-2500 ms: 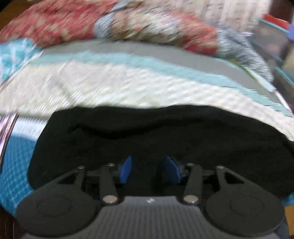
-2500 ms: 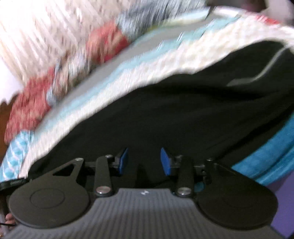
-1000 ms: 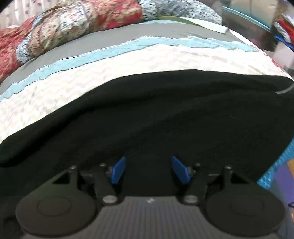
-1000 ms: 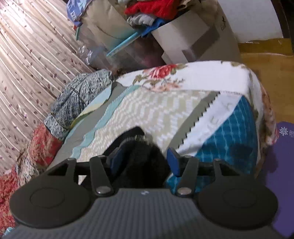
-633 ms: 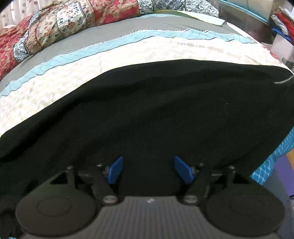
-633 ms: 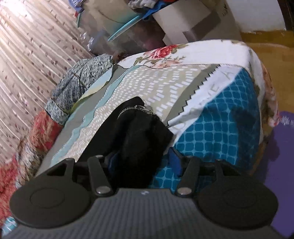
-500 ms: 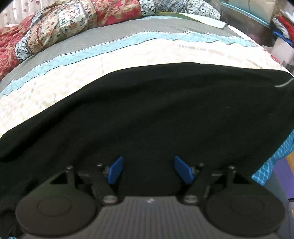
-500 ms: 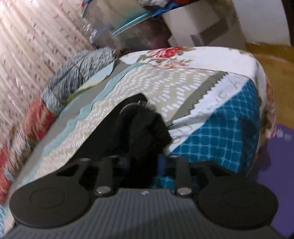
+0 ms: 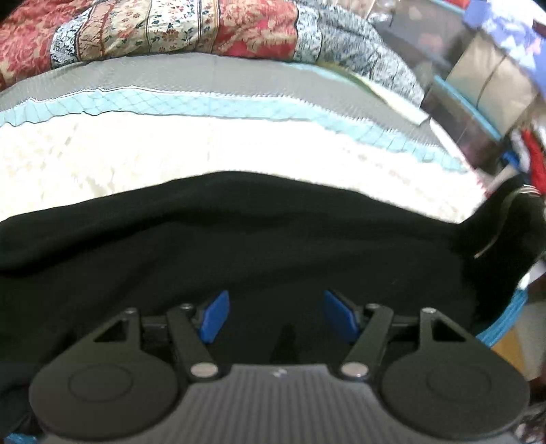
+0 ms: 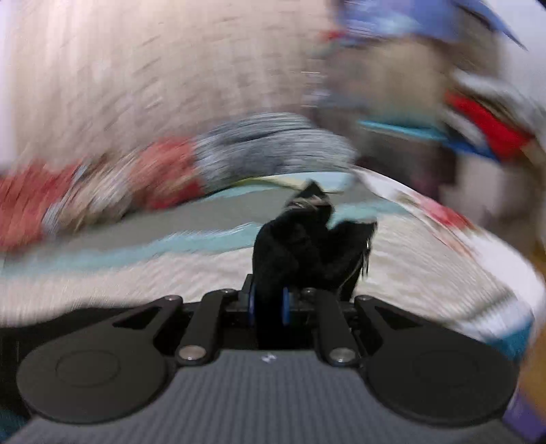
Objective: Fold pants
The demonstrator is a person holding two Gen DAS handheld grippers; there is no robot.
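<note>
A home bedroom: beyond the jaws, a bed (image 9: 239,150) with patchwork cover, floral quilt (image 9: 170,27) bunched behind, curtain (image 10: 153,78) farther back, cluttered storage boxes (image 9: 477,85) off right.

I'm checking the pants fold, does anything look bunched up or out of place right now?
Yes. One end of the black pants is bunched into a lump between the closing right gripper pads, lifted off the bedspread. The rest lies spread flat.

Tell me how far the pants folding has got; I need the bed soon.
Early. Done: the black pants lie spread on the bedspread. In hand: the right gripper is closing on one bunched end, lifted. Left: the left gripper is open above the cloth; no finished fold shows.
</note>
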